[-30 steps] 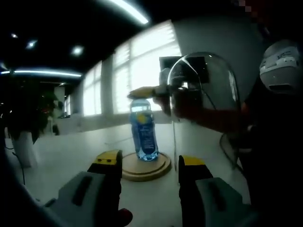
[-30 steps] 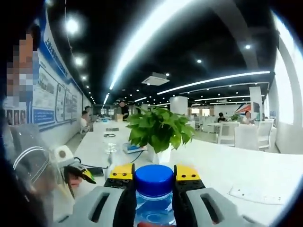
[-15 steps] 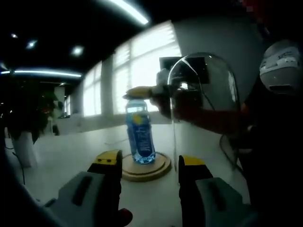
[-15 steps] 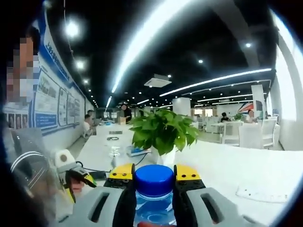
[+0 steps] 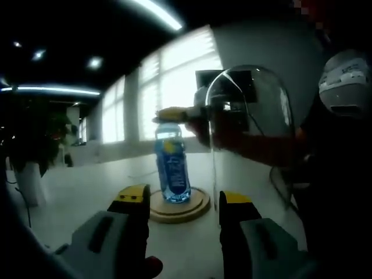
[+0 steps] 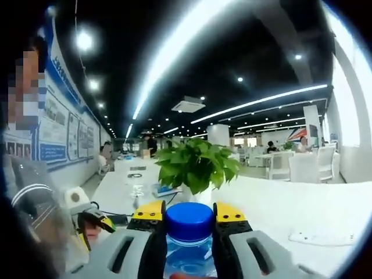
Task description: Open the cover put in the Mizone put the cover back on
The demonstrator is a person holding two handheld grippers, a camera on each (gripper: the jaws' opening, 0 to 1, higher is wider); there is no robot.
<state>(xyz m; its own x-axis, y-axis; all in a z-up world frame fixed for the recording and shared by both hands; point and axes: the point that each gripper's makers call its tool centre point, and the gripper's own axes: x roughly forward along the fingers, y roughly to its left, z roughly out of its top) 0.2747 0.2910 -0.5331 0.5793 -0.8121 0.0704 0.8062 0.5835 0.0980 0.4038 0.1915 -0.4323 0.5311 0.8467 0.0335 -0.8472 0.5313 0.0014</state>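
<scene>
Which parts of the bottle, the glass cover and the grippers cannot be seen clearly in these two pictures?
- Bottle label: too small and backlit in the left gripper view.
- Bottle body in the right gripper view: below the blue cap, hidden by the right gripper and the picture's edge.
- Glass cover: its lower rim is lost against a dark sleeve.
- Left gripper: what holds the cover up cannot be told.

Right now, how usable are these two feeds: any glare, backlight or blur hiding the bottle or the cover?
Left gripper view: bright windows backlight the scene, so the Mizone bottle on the wooden base reads dim, and the glass cover shows mainly as a thin glinting rim. Right gripper view: ceiling light strips flare, the blue cap between the right gripper jaws is sharp, and fisheye bends the edges.
</scene>
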